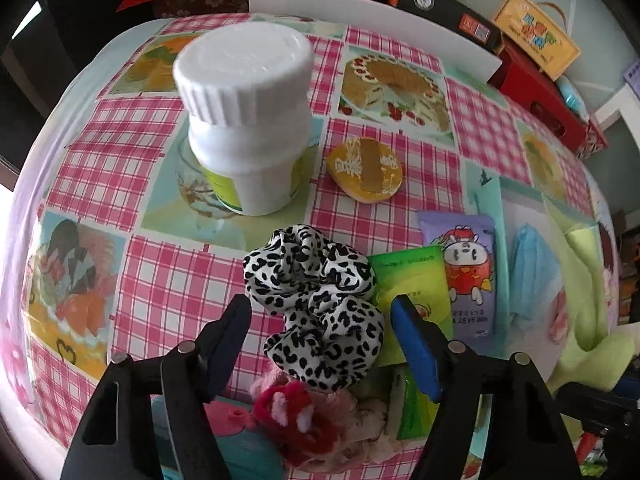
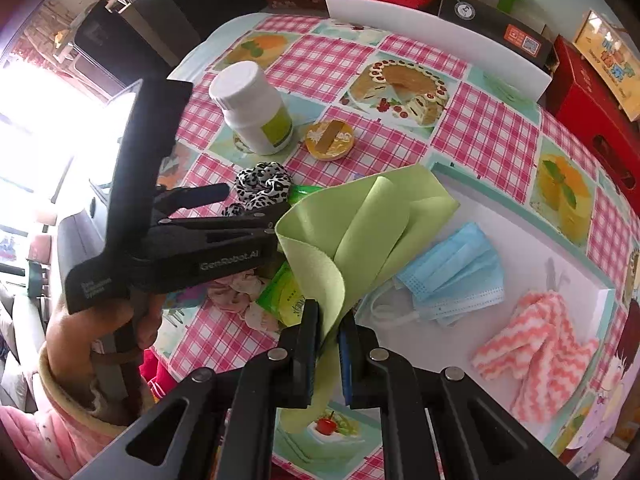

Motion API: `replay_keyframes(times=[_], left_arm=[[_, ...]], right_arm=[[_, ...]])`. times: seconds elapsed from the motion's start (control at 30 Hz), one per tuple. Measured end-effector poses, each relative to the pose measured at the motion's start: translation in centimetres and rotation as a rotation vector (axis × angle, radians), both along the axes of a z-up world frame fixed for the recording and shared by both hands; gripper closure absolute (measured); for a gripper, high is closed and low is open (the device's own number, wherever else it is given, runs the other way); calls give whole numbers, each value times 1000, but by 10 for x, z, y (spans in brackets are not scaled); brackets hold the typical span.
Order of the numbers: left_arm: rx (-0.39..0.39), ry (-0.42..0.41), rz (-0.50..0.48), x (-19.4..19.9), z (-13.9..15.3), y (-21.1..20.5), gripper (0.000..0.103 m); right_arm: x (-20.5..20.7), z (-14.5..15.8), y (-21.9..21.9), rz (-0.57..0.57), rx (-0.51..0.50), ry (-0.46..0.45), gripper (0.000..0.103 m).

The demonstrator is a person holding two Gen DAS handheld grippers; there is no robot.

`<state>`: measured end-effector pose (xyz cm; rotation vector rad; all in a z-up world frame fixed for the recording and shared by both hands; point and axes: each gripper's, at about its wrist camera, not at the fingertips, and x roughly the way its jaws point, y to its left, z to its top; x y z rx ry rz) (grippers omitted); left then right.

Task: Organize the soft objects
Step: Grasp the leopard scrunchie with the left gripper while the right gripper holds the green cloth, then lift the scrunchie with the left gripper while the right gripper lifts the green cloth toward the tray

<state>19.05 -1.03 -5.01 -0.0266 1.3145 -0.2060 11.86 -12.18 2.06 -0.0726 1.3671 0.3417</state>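
Note:
A black-and-white leopard scrunchie [image 1: 316,292] lies on the checked tablecloth. My left gripper [image 1: 320,312] hangs over it, open, one finger on each side and the pads clear of the fabric. The right wrist view shows the same gripper [image 2: 256,204] above the scrunchie [image 2: 262,184]. My right gripper [image 2: 328,312] is shut on a light green cloth [image 2: 360,220], which hangs folded over the edge of a white tray [image 2: 520,216]. In the tray lie blue face masks [image 2: 452,272] and a pink-and-white zigzag cloth [image 2: 536,344].
A white pill bottle [image 1: 248,120] and a yellow round tin [image 1: 364,170] stand beyond the scrunchie. A green packet [image 1: 416,276] and a purple tube [image 1: 468,272] lie to its right, a pink-red fluffy item [image 1: 296,408] nearer. Boxes line the far edge. A person's hand [image 2: 80,340] holds the left gripper.

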Motion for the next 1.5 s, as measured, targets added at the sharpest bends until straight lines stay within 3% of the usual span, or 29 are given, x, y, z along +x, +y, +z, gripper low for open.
replay_keyframes(times=[0.2, 0.33, 0.67, 0.83, 1.1, 1.5], left_arm=[[-36, 0, -1, 4, -4, -3, 46], [-65, -10, -2, 2, -1, 5, 64], [-123, -44, 20, -2, 14, 28, 77], [-148, -68, 32, -5, 23, 34, 91], [-164, -75, 39, -4, 25, 34, 93], [-238, -166, 55, -13, 52, 48, 94]], right_arm=[[0, -2, 1, 1, 4, 3, 93], [0, -2, 2, 0, 0, 3, 93], [-1, 5, -1, -13, -4, -11, 93], [-1, 9, -3, -24, -6, -20, 93], [0, 11, -2, -22, -11, -24, 93], [-1, 23, -8, -37, -8, -54, 93]])
